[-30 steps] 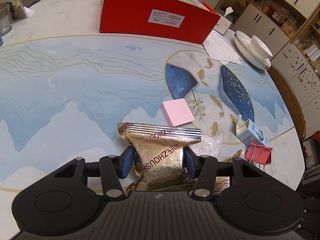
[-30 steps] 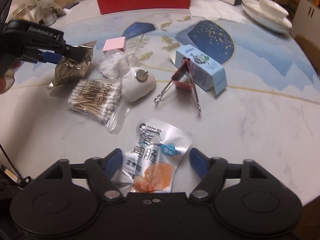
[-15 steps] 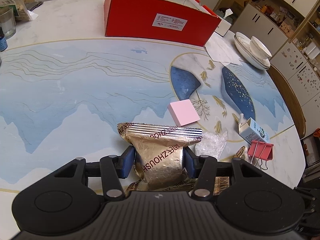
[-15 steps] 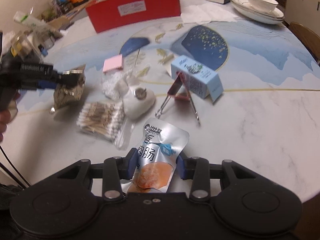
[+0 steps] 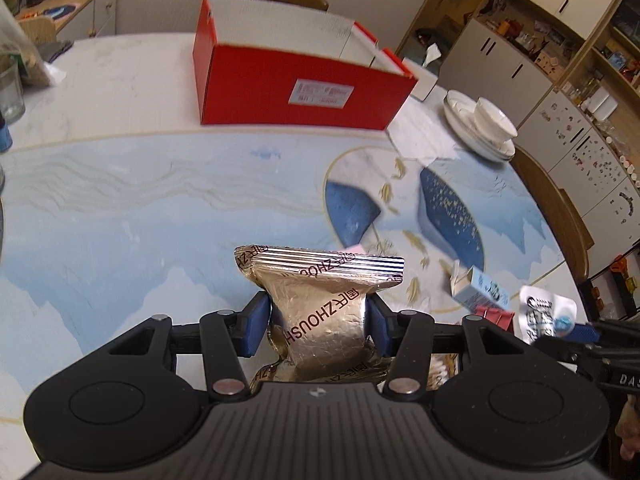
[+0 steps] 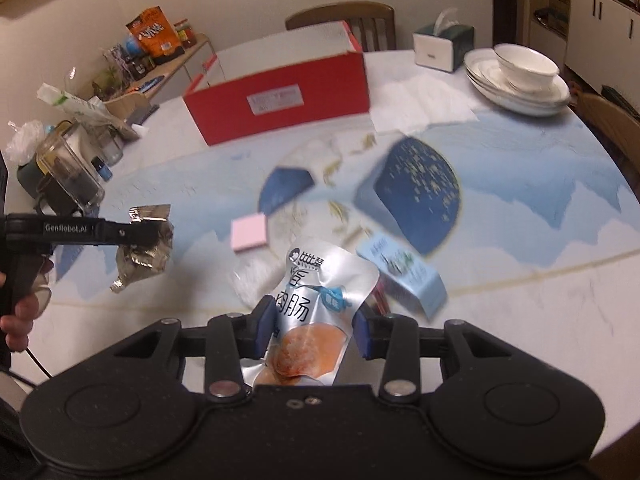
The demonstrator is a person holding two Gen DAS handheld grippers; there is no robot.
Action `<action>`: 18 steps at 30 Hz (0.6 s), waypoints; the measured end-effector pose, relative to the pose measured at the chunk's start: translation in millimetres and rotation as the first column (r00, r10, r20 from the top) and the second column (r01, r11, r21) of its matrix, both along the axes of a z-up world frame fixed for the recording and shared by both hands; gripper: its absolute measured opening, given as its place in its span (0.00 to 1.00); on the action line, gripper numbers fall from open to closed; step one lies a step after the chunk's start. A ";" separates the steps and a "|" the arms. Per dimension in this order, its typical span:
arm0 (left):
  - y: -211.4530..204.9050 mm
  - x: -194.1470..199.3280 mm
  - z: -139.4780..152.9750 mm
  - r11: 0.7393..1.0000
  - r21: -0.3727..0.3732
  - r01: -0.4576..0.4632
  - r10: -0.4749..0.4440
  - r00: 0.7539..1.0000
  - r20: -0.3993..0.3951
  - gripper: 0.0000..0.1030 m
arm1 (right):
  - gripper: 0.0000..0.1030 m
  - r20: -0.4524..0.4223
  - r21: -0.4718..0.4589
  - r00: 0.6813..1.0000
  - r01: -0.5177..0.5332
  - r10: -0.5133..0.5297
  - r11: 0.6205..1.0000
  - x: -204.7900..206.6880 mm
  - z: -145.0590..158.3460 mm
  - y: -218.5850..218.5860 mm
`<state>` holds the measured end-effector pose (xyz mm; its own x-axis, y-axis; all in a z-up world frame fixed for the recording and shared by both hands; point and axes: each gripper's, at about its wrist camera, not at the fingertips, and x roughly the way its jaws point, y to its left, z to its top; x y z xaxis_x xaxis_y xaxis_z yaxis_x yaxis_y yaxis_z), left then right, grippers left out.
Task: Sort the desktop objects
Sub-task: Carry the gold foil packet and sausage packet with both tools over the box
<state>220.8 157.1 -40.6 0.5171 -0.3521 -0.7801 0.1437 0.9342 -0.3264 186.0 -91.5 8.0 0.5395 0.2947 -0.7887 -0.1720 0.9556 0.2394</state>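
My left gripper (image 5: 318, 322) is shut on a gold foil snack packet (image 5: 320, 300) and holds it above the table; it also shows in the right wrist view (image 6: 144, 248) at the left. My right gripper (image 6: 312, 330) is shut on a silver sausage pouch (image 6: 320, 296), lifted off the table; that pouch shows in the left wrist view (image 5: 546, 314) at the right. An open red box (image 5: 296, 88) stands at the far side of the table, also in the right wrist view (image 6: 280, 100).
On the table lie a pink pad (image 6: 249, 232), a light blue carton (image 6: 404, 276), a pink binder clip (image 5: 494, 316) and a clear plastic bag (image 6: 250, 284). White plates with a bowl (image 6: 520, 76), a tissue box (image 6: 442, 46) and a napkin (image 6: 420, 108) sit far right. Jars (image 6: 68, 168) crowd the left edge.
My right gripper closed on the sausage pouch and lifted it off the table. Both grippers rose and now face the red box more directly.
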 end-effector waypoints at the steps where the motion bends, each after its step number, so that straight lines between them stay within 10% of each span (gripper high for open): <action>1: 0.7 1.5 3.2 1.000 -0.001 0.002 -0.002 1.000 0.006 0.49 | 0.38 0.007 -0.001 1.000 -0.007 0.007 1.000 4.4 3.2 3.1; 18: -2.2 59.3 45.1 0.997 0.000 -0.073 0.072 0.992 0.101 0.49 | 0.38 0.122 -0.009 0.975 -0.188 0.188 0.982 111.8 55.8 19.5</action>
<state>280.1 154.9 4.6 0.6173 -0.3078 -0.7241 0.1075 0.9447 -0.3099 297.8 -71.9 63.8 0.5665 0.4020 -0.7193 -0.3765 0.9028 0.2080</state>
